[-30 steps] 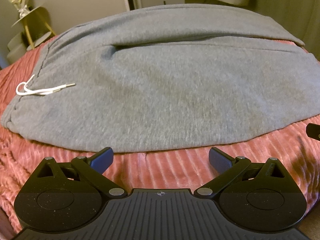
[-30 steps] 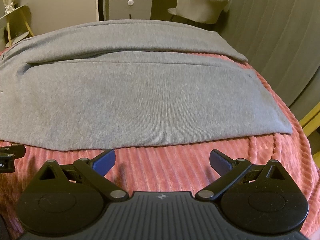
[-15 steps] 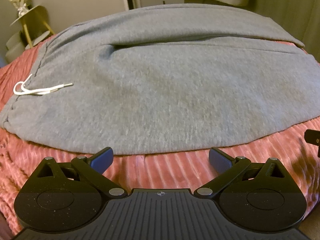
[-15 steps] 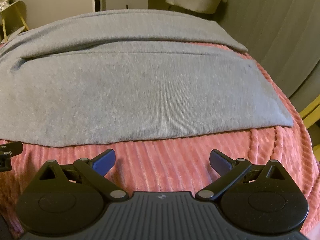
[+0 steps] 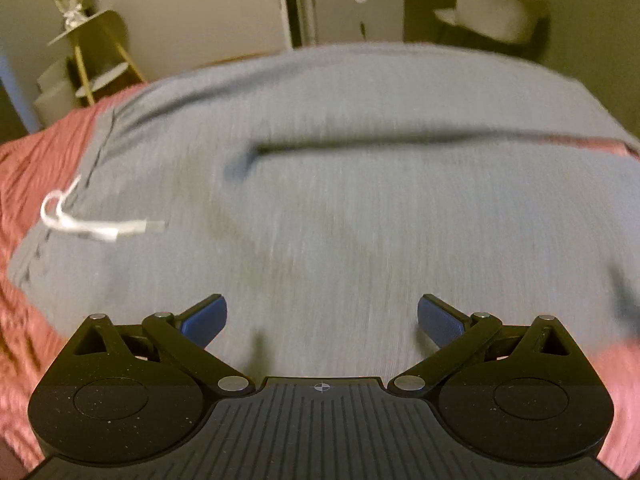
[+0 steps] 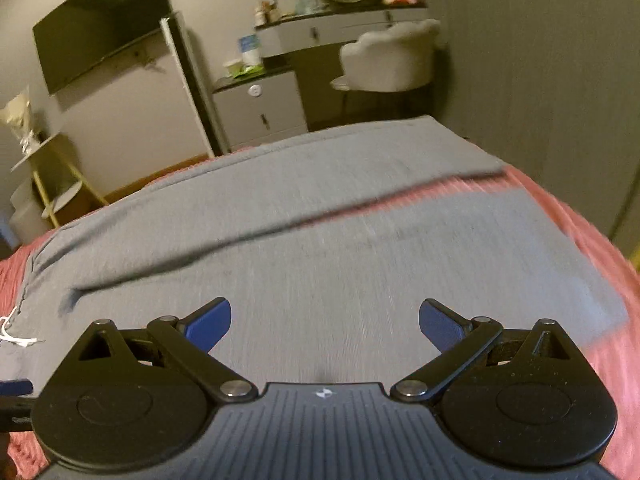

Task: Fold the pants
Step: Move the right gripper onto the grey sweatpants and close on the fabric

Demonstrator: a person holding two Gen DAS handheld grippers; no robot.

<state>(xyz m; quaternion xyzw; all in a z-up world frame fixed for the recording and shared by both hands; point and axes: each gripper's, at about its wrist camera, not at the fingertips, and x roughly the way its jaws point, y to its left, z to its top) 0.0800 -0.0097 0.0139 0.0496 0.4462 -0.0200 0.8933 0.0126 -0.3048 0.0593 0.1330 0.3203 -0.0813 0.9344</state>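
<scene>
Grey sweatpants [image 5: 360, 208] lie spread flat across a pink ribbed bedspread [image 5: 28, 168], waistband to the left with a white drawstring [image 5: 84, 226] on it. The two legs run rightward with a dark gap between them. My left gripper [image 5: 322, 320] hovers open over the near leg close to the waist end, nothing between its blue pads. In the right wrist view the same pants [image 6: 360, 240] fill the middle, and my right gripper [image 6: 325, 322] is open above the near leg toward the cuff end. Both views are motion-blurred.
Beyond the bed stand a grey cabinet [image 6: 260, 108], a pale upholstered chair [image 6: 392, 60], a dressing table with small items [image 6: 340, 20] and a gold tiered shelf [image 5: 92, 60] at left. A dark screen [image 6: 100, 44] hangs on the wall. The bedspread [image 6: 600, 280] drops off at right.
Both grippers have moved forward from the bare bedspread in front of the pants to above the near leg. The right wrist view has tilted upward, showing more of the room.
</scene>
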